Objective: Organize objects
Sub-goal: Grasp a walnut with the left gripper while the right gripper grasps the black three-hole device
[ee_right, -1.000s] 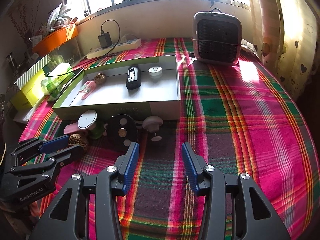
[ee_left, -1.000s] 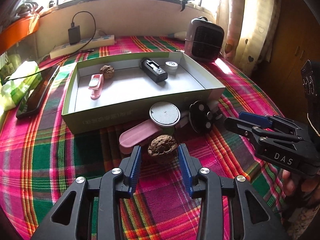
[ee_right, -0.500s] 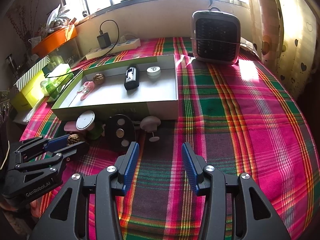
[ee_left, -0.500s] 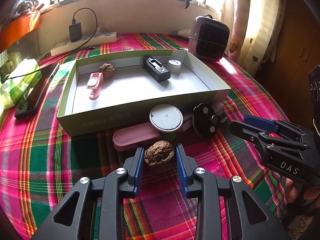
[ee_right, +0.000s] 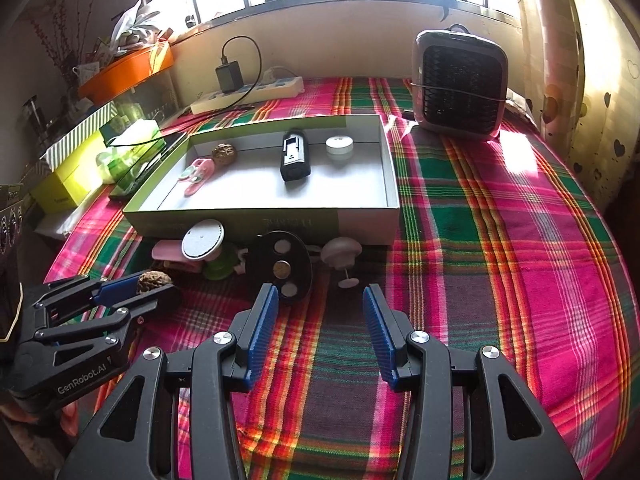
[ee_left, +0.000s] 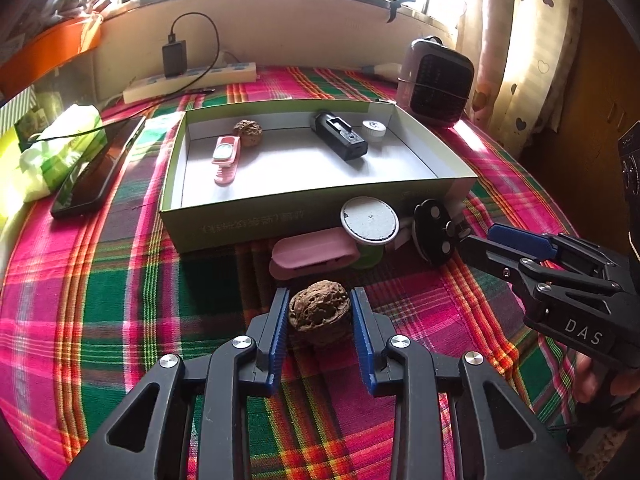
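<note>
My left gripper (ee_left: pixel 319 300) is shut on a brown walnut (ee_left: pixel 319 312) and holds it just above the plaid cloth; it also shows in the right wrist view (ee_right: pixel 154 280). My right gripper (ee_right: pixel 318 300) is open and empty, in front of a black disc (ee_right: pixel 282 266) and a white knob (ee_right: pixel 341 254). Ahead lies the open green box (ee_left: pixel 280 224) with another walnut (ee_left: pixel 248 132), a pink case (ee_left: pixel 226 154), a black device (ee_left: pixel 339 140) and a white cap (ee_left: pixel 374 130) inside.
In front of the box lie a pink case (ee_left: pixel 310 252) and a white-lidded green jar (ee_left: pixel 370 224). A small heater (ee_right: pixel 460 88) stands at the back right. A power strip (ee_left: pixel 188 82) lies by the wall, a phone (ee_left: pixel 100 164) and green packets (ee_left: pixel 52 152) at the left.
My left gripper closed on the walnut and lifted it back a little from the pink case. My right gripper stayed open and barely moved.
</note>
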The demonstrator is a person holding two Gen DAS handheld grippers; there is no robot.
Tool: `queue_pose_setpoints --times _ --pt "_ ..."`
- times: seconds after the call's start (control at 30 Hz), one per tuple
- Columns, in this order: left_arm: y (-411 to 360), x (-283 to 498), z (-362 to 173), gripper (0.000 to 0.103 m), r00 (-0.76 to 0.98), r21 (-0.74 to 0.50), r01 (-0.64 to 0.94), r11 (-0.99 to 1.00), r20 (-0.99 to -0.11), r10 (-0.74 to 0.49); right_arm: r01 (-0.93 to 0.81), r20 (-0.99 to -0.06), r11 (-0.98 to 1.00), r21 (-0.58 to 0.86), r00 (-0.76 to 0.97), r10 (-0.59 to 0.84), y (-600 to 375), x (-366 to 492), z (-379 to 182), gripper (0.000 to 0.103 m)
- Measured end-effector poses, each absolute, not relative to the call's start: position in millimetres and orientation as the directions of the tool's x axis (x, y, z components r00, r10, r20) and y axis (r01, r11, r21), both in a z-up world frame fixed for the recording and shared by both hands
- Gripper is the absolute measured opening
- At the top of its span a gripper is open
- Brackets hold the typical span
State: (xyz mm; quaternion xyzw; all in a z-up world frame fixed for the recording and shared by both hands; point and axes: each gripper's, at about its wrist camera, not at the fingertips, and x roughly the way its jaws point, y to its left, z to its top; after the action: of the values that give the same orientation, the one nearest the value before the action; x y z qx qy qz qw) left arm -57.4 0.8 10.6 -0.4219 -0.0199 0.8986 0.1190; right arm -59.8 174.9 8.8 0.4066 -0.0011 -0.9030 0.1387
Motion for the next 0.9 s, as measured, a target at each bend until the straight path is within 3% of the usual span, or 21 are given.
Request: queue_pose_setpoints --times 0.9 --pt "-22 -57 9 0.028 -0.621 -0.166 -0.166 -0.972 -0.748 0.234 0.295 -0.779 -0.955 0.039 -0.590 -0.213 143 -86 -5 0.052"
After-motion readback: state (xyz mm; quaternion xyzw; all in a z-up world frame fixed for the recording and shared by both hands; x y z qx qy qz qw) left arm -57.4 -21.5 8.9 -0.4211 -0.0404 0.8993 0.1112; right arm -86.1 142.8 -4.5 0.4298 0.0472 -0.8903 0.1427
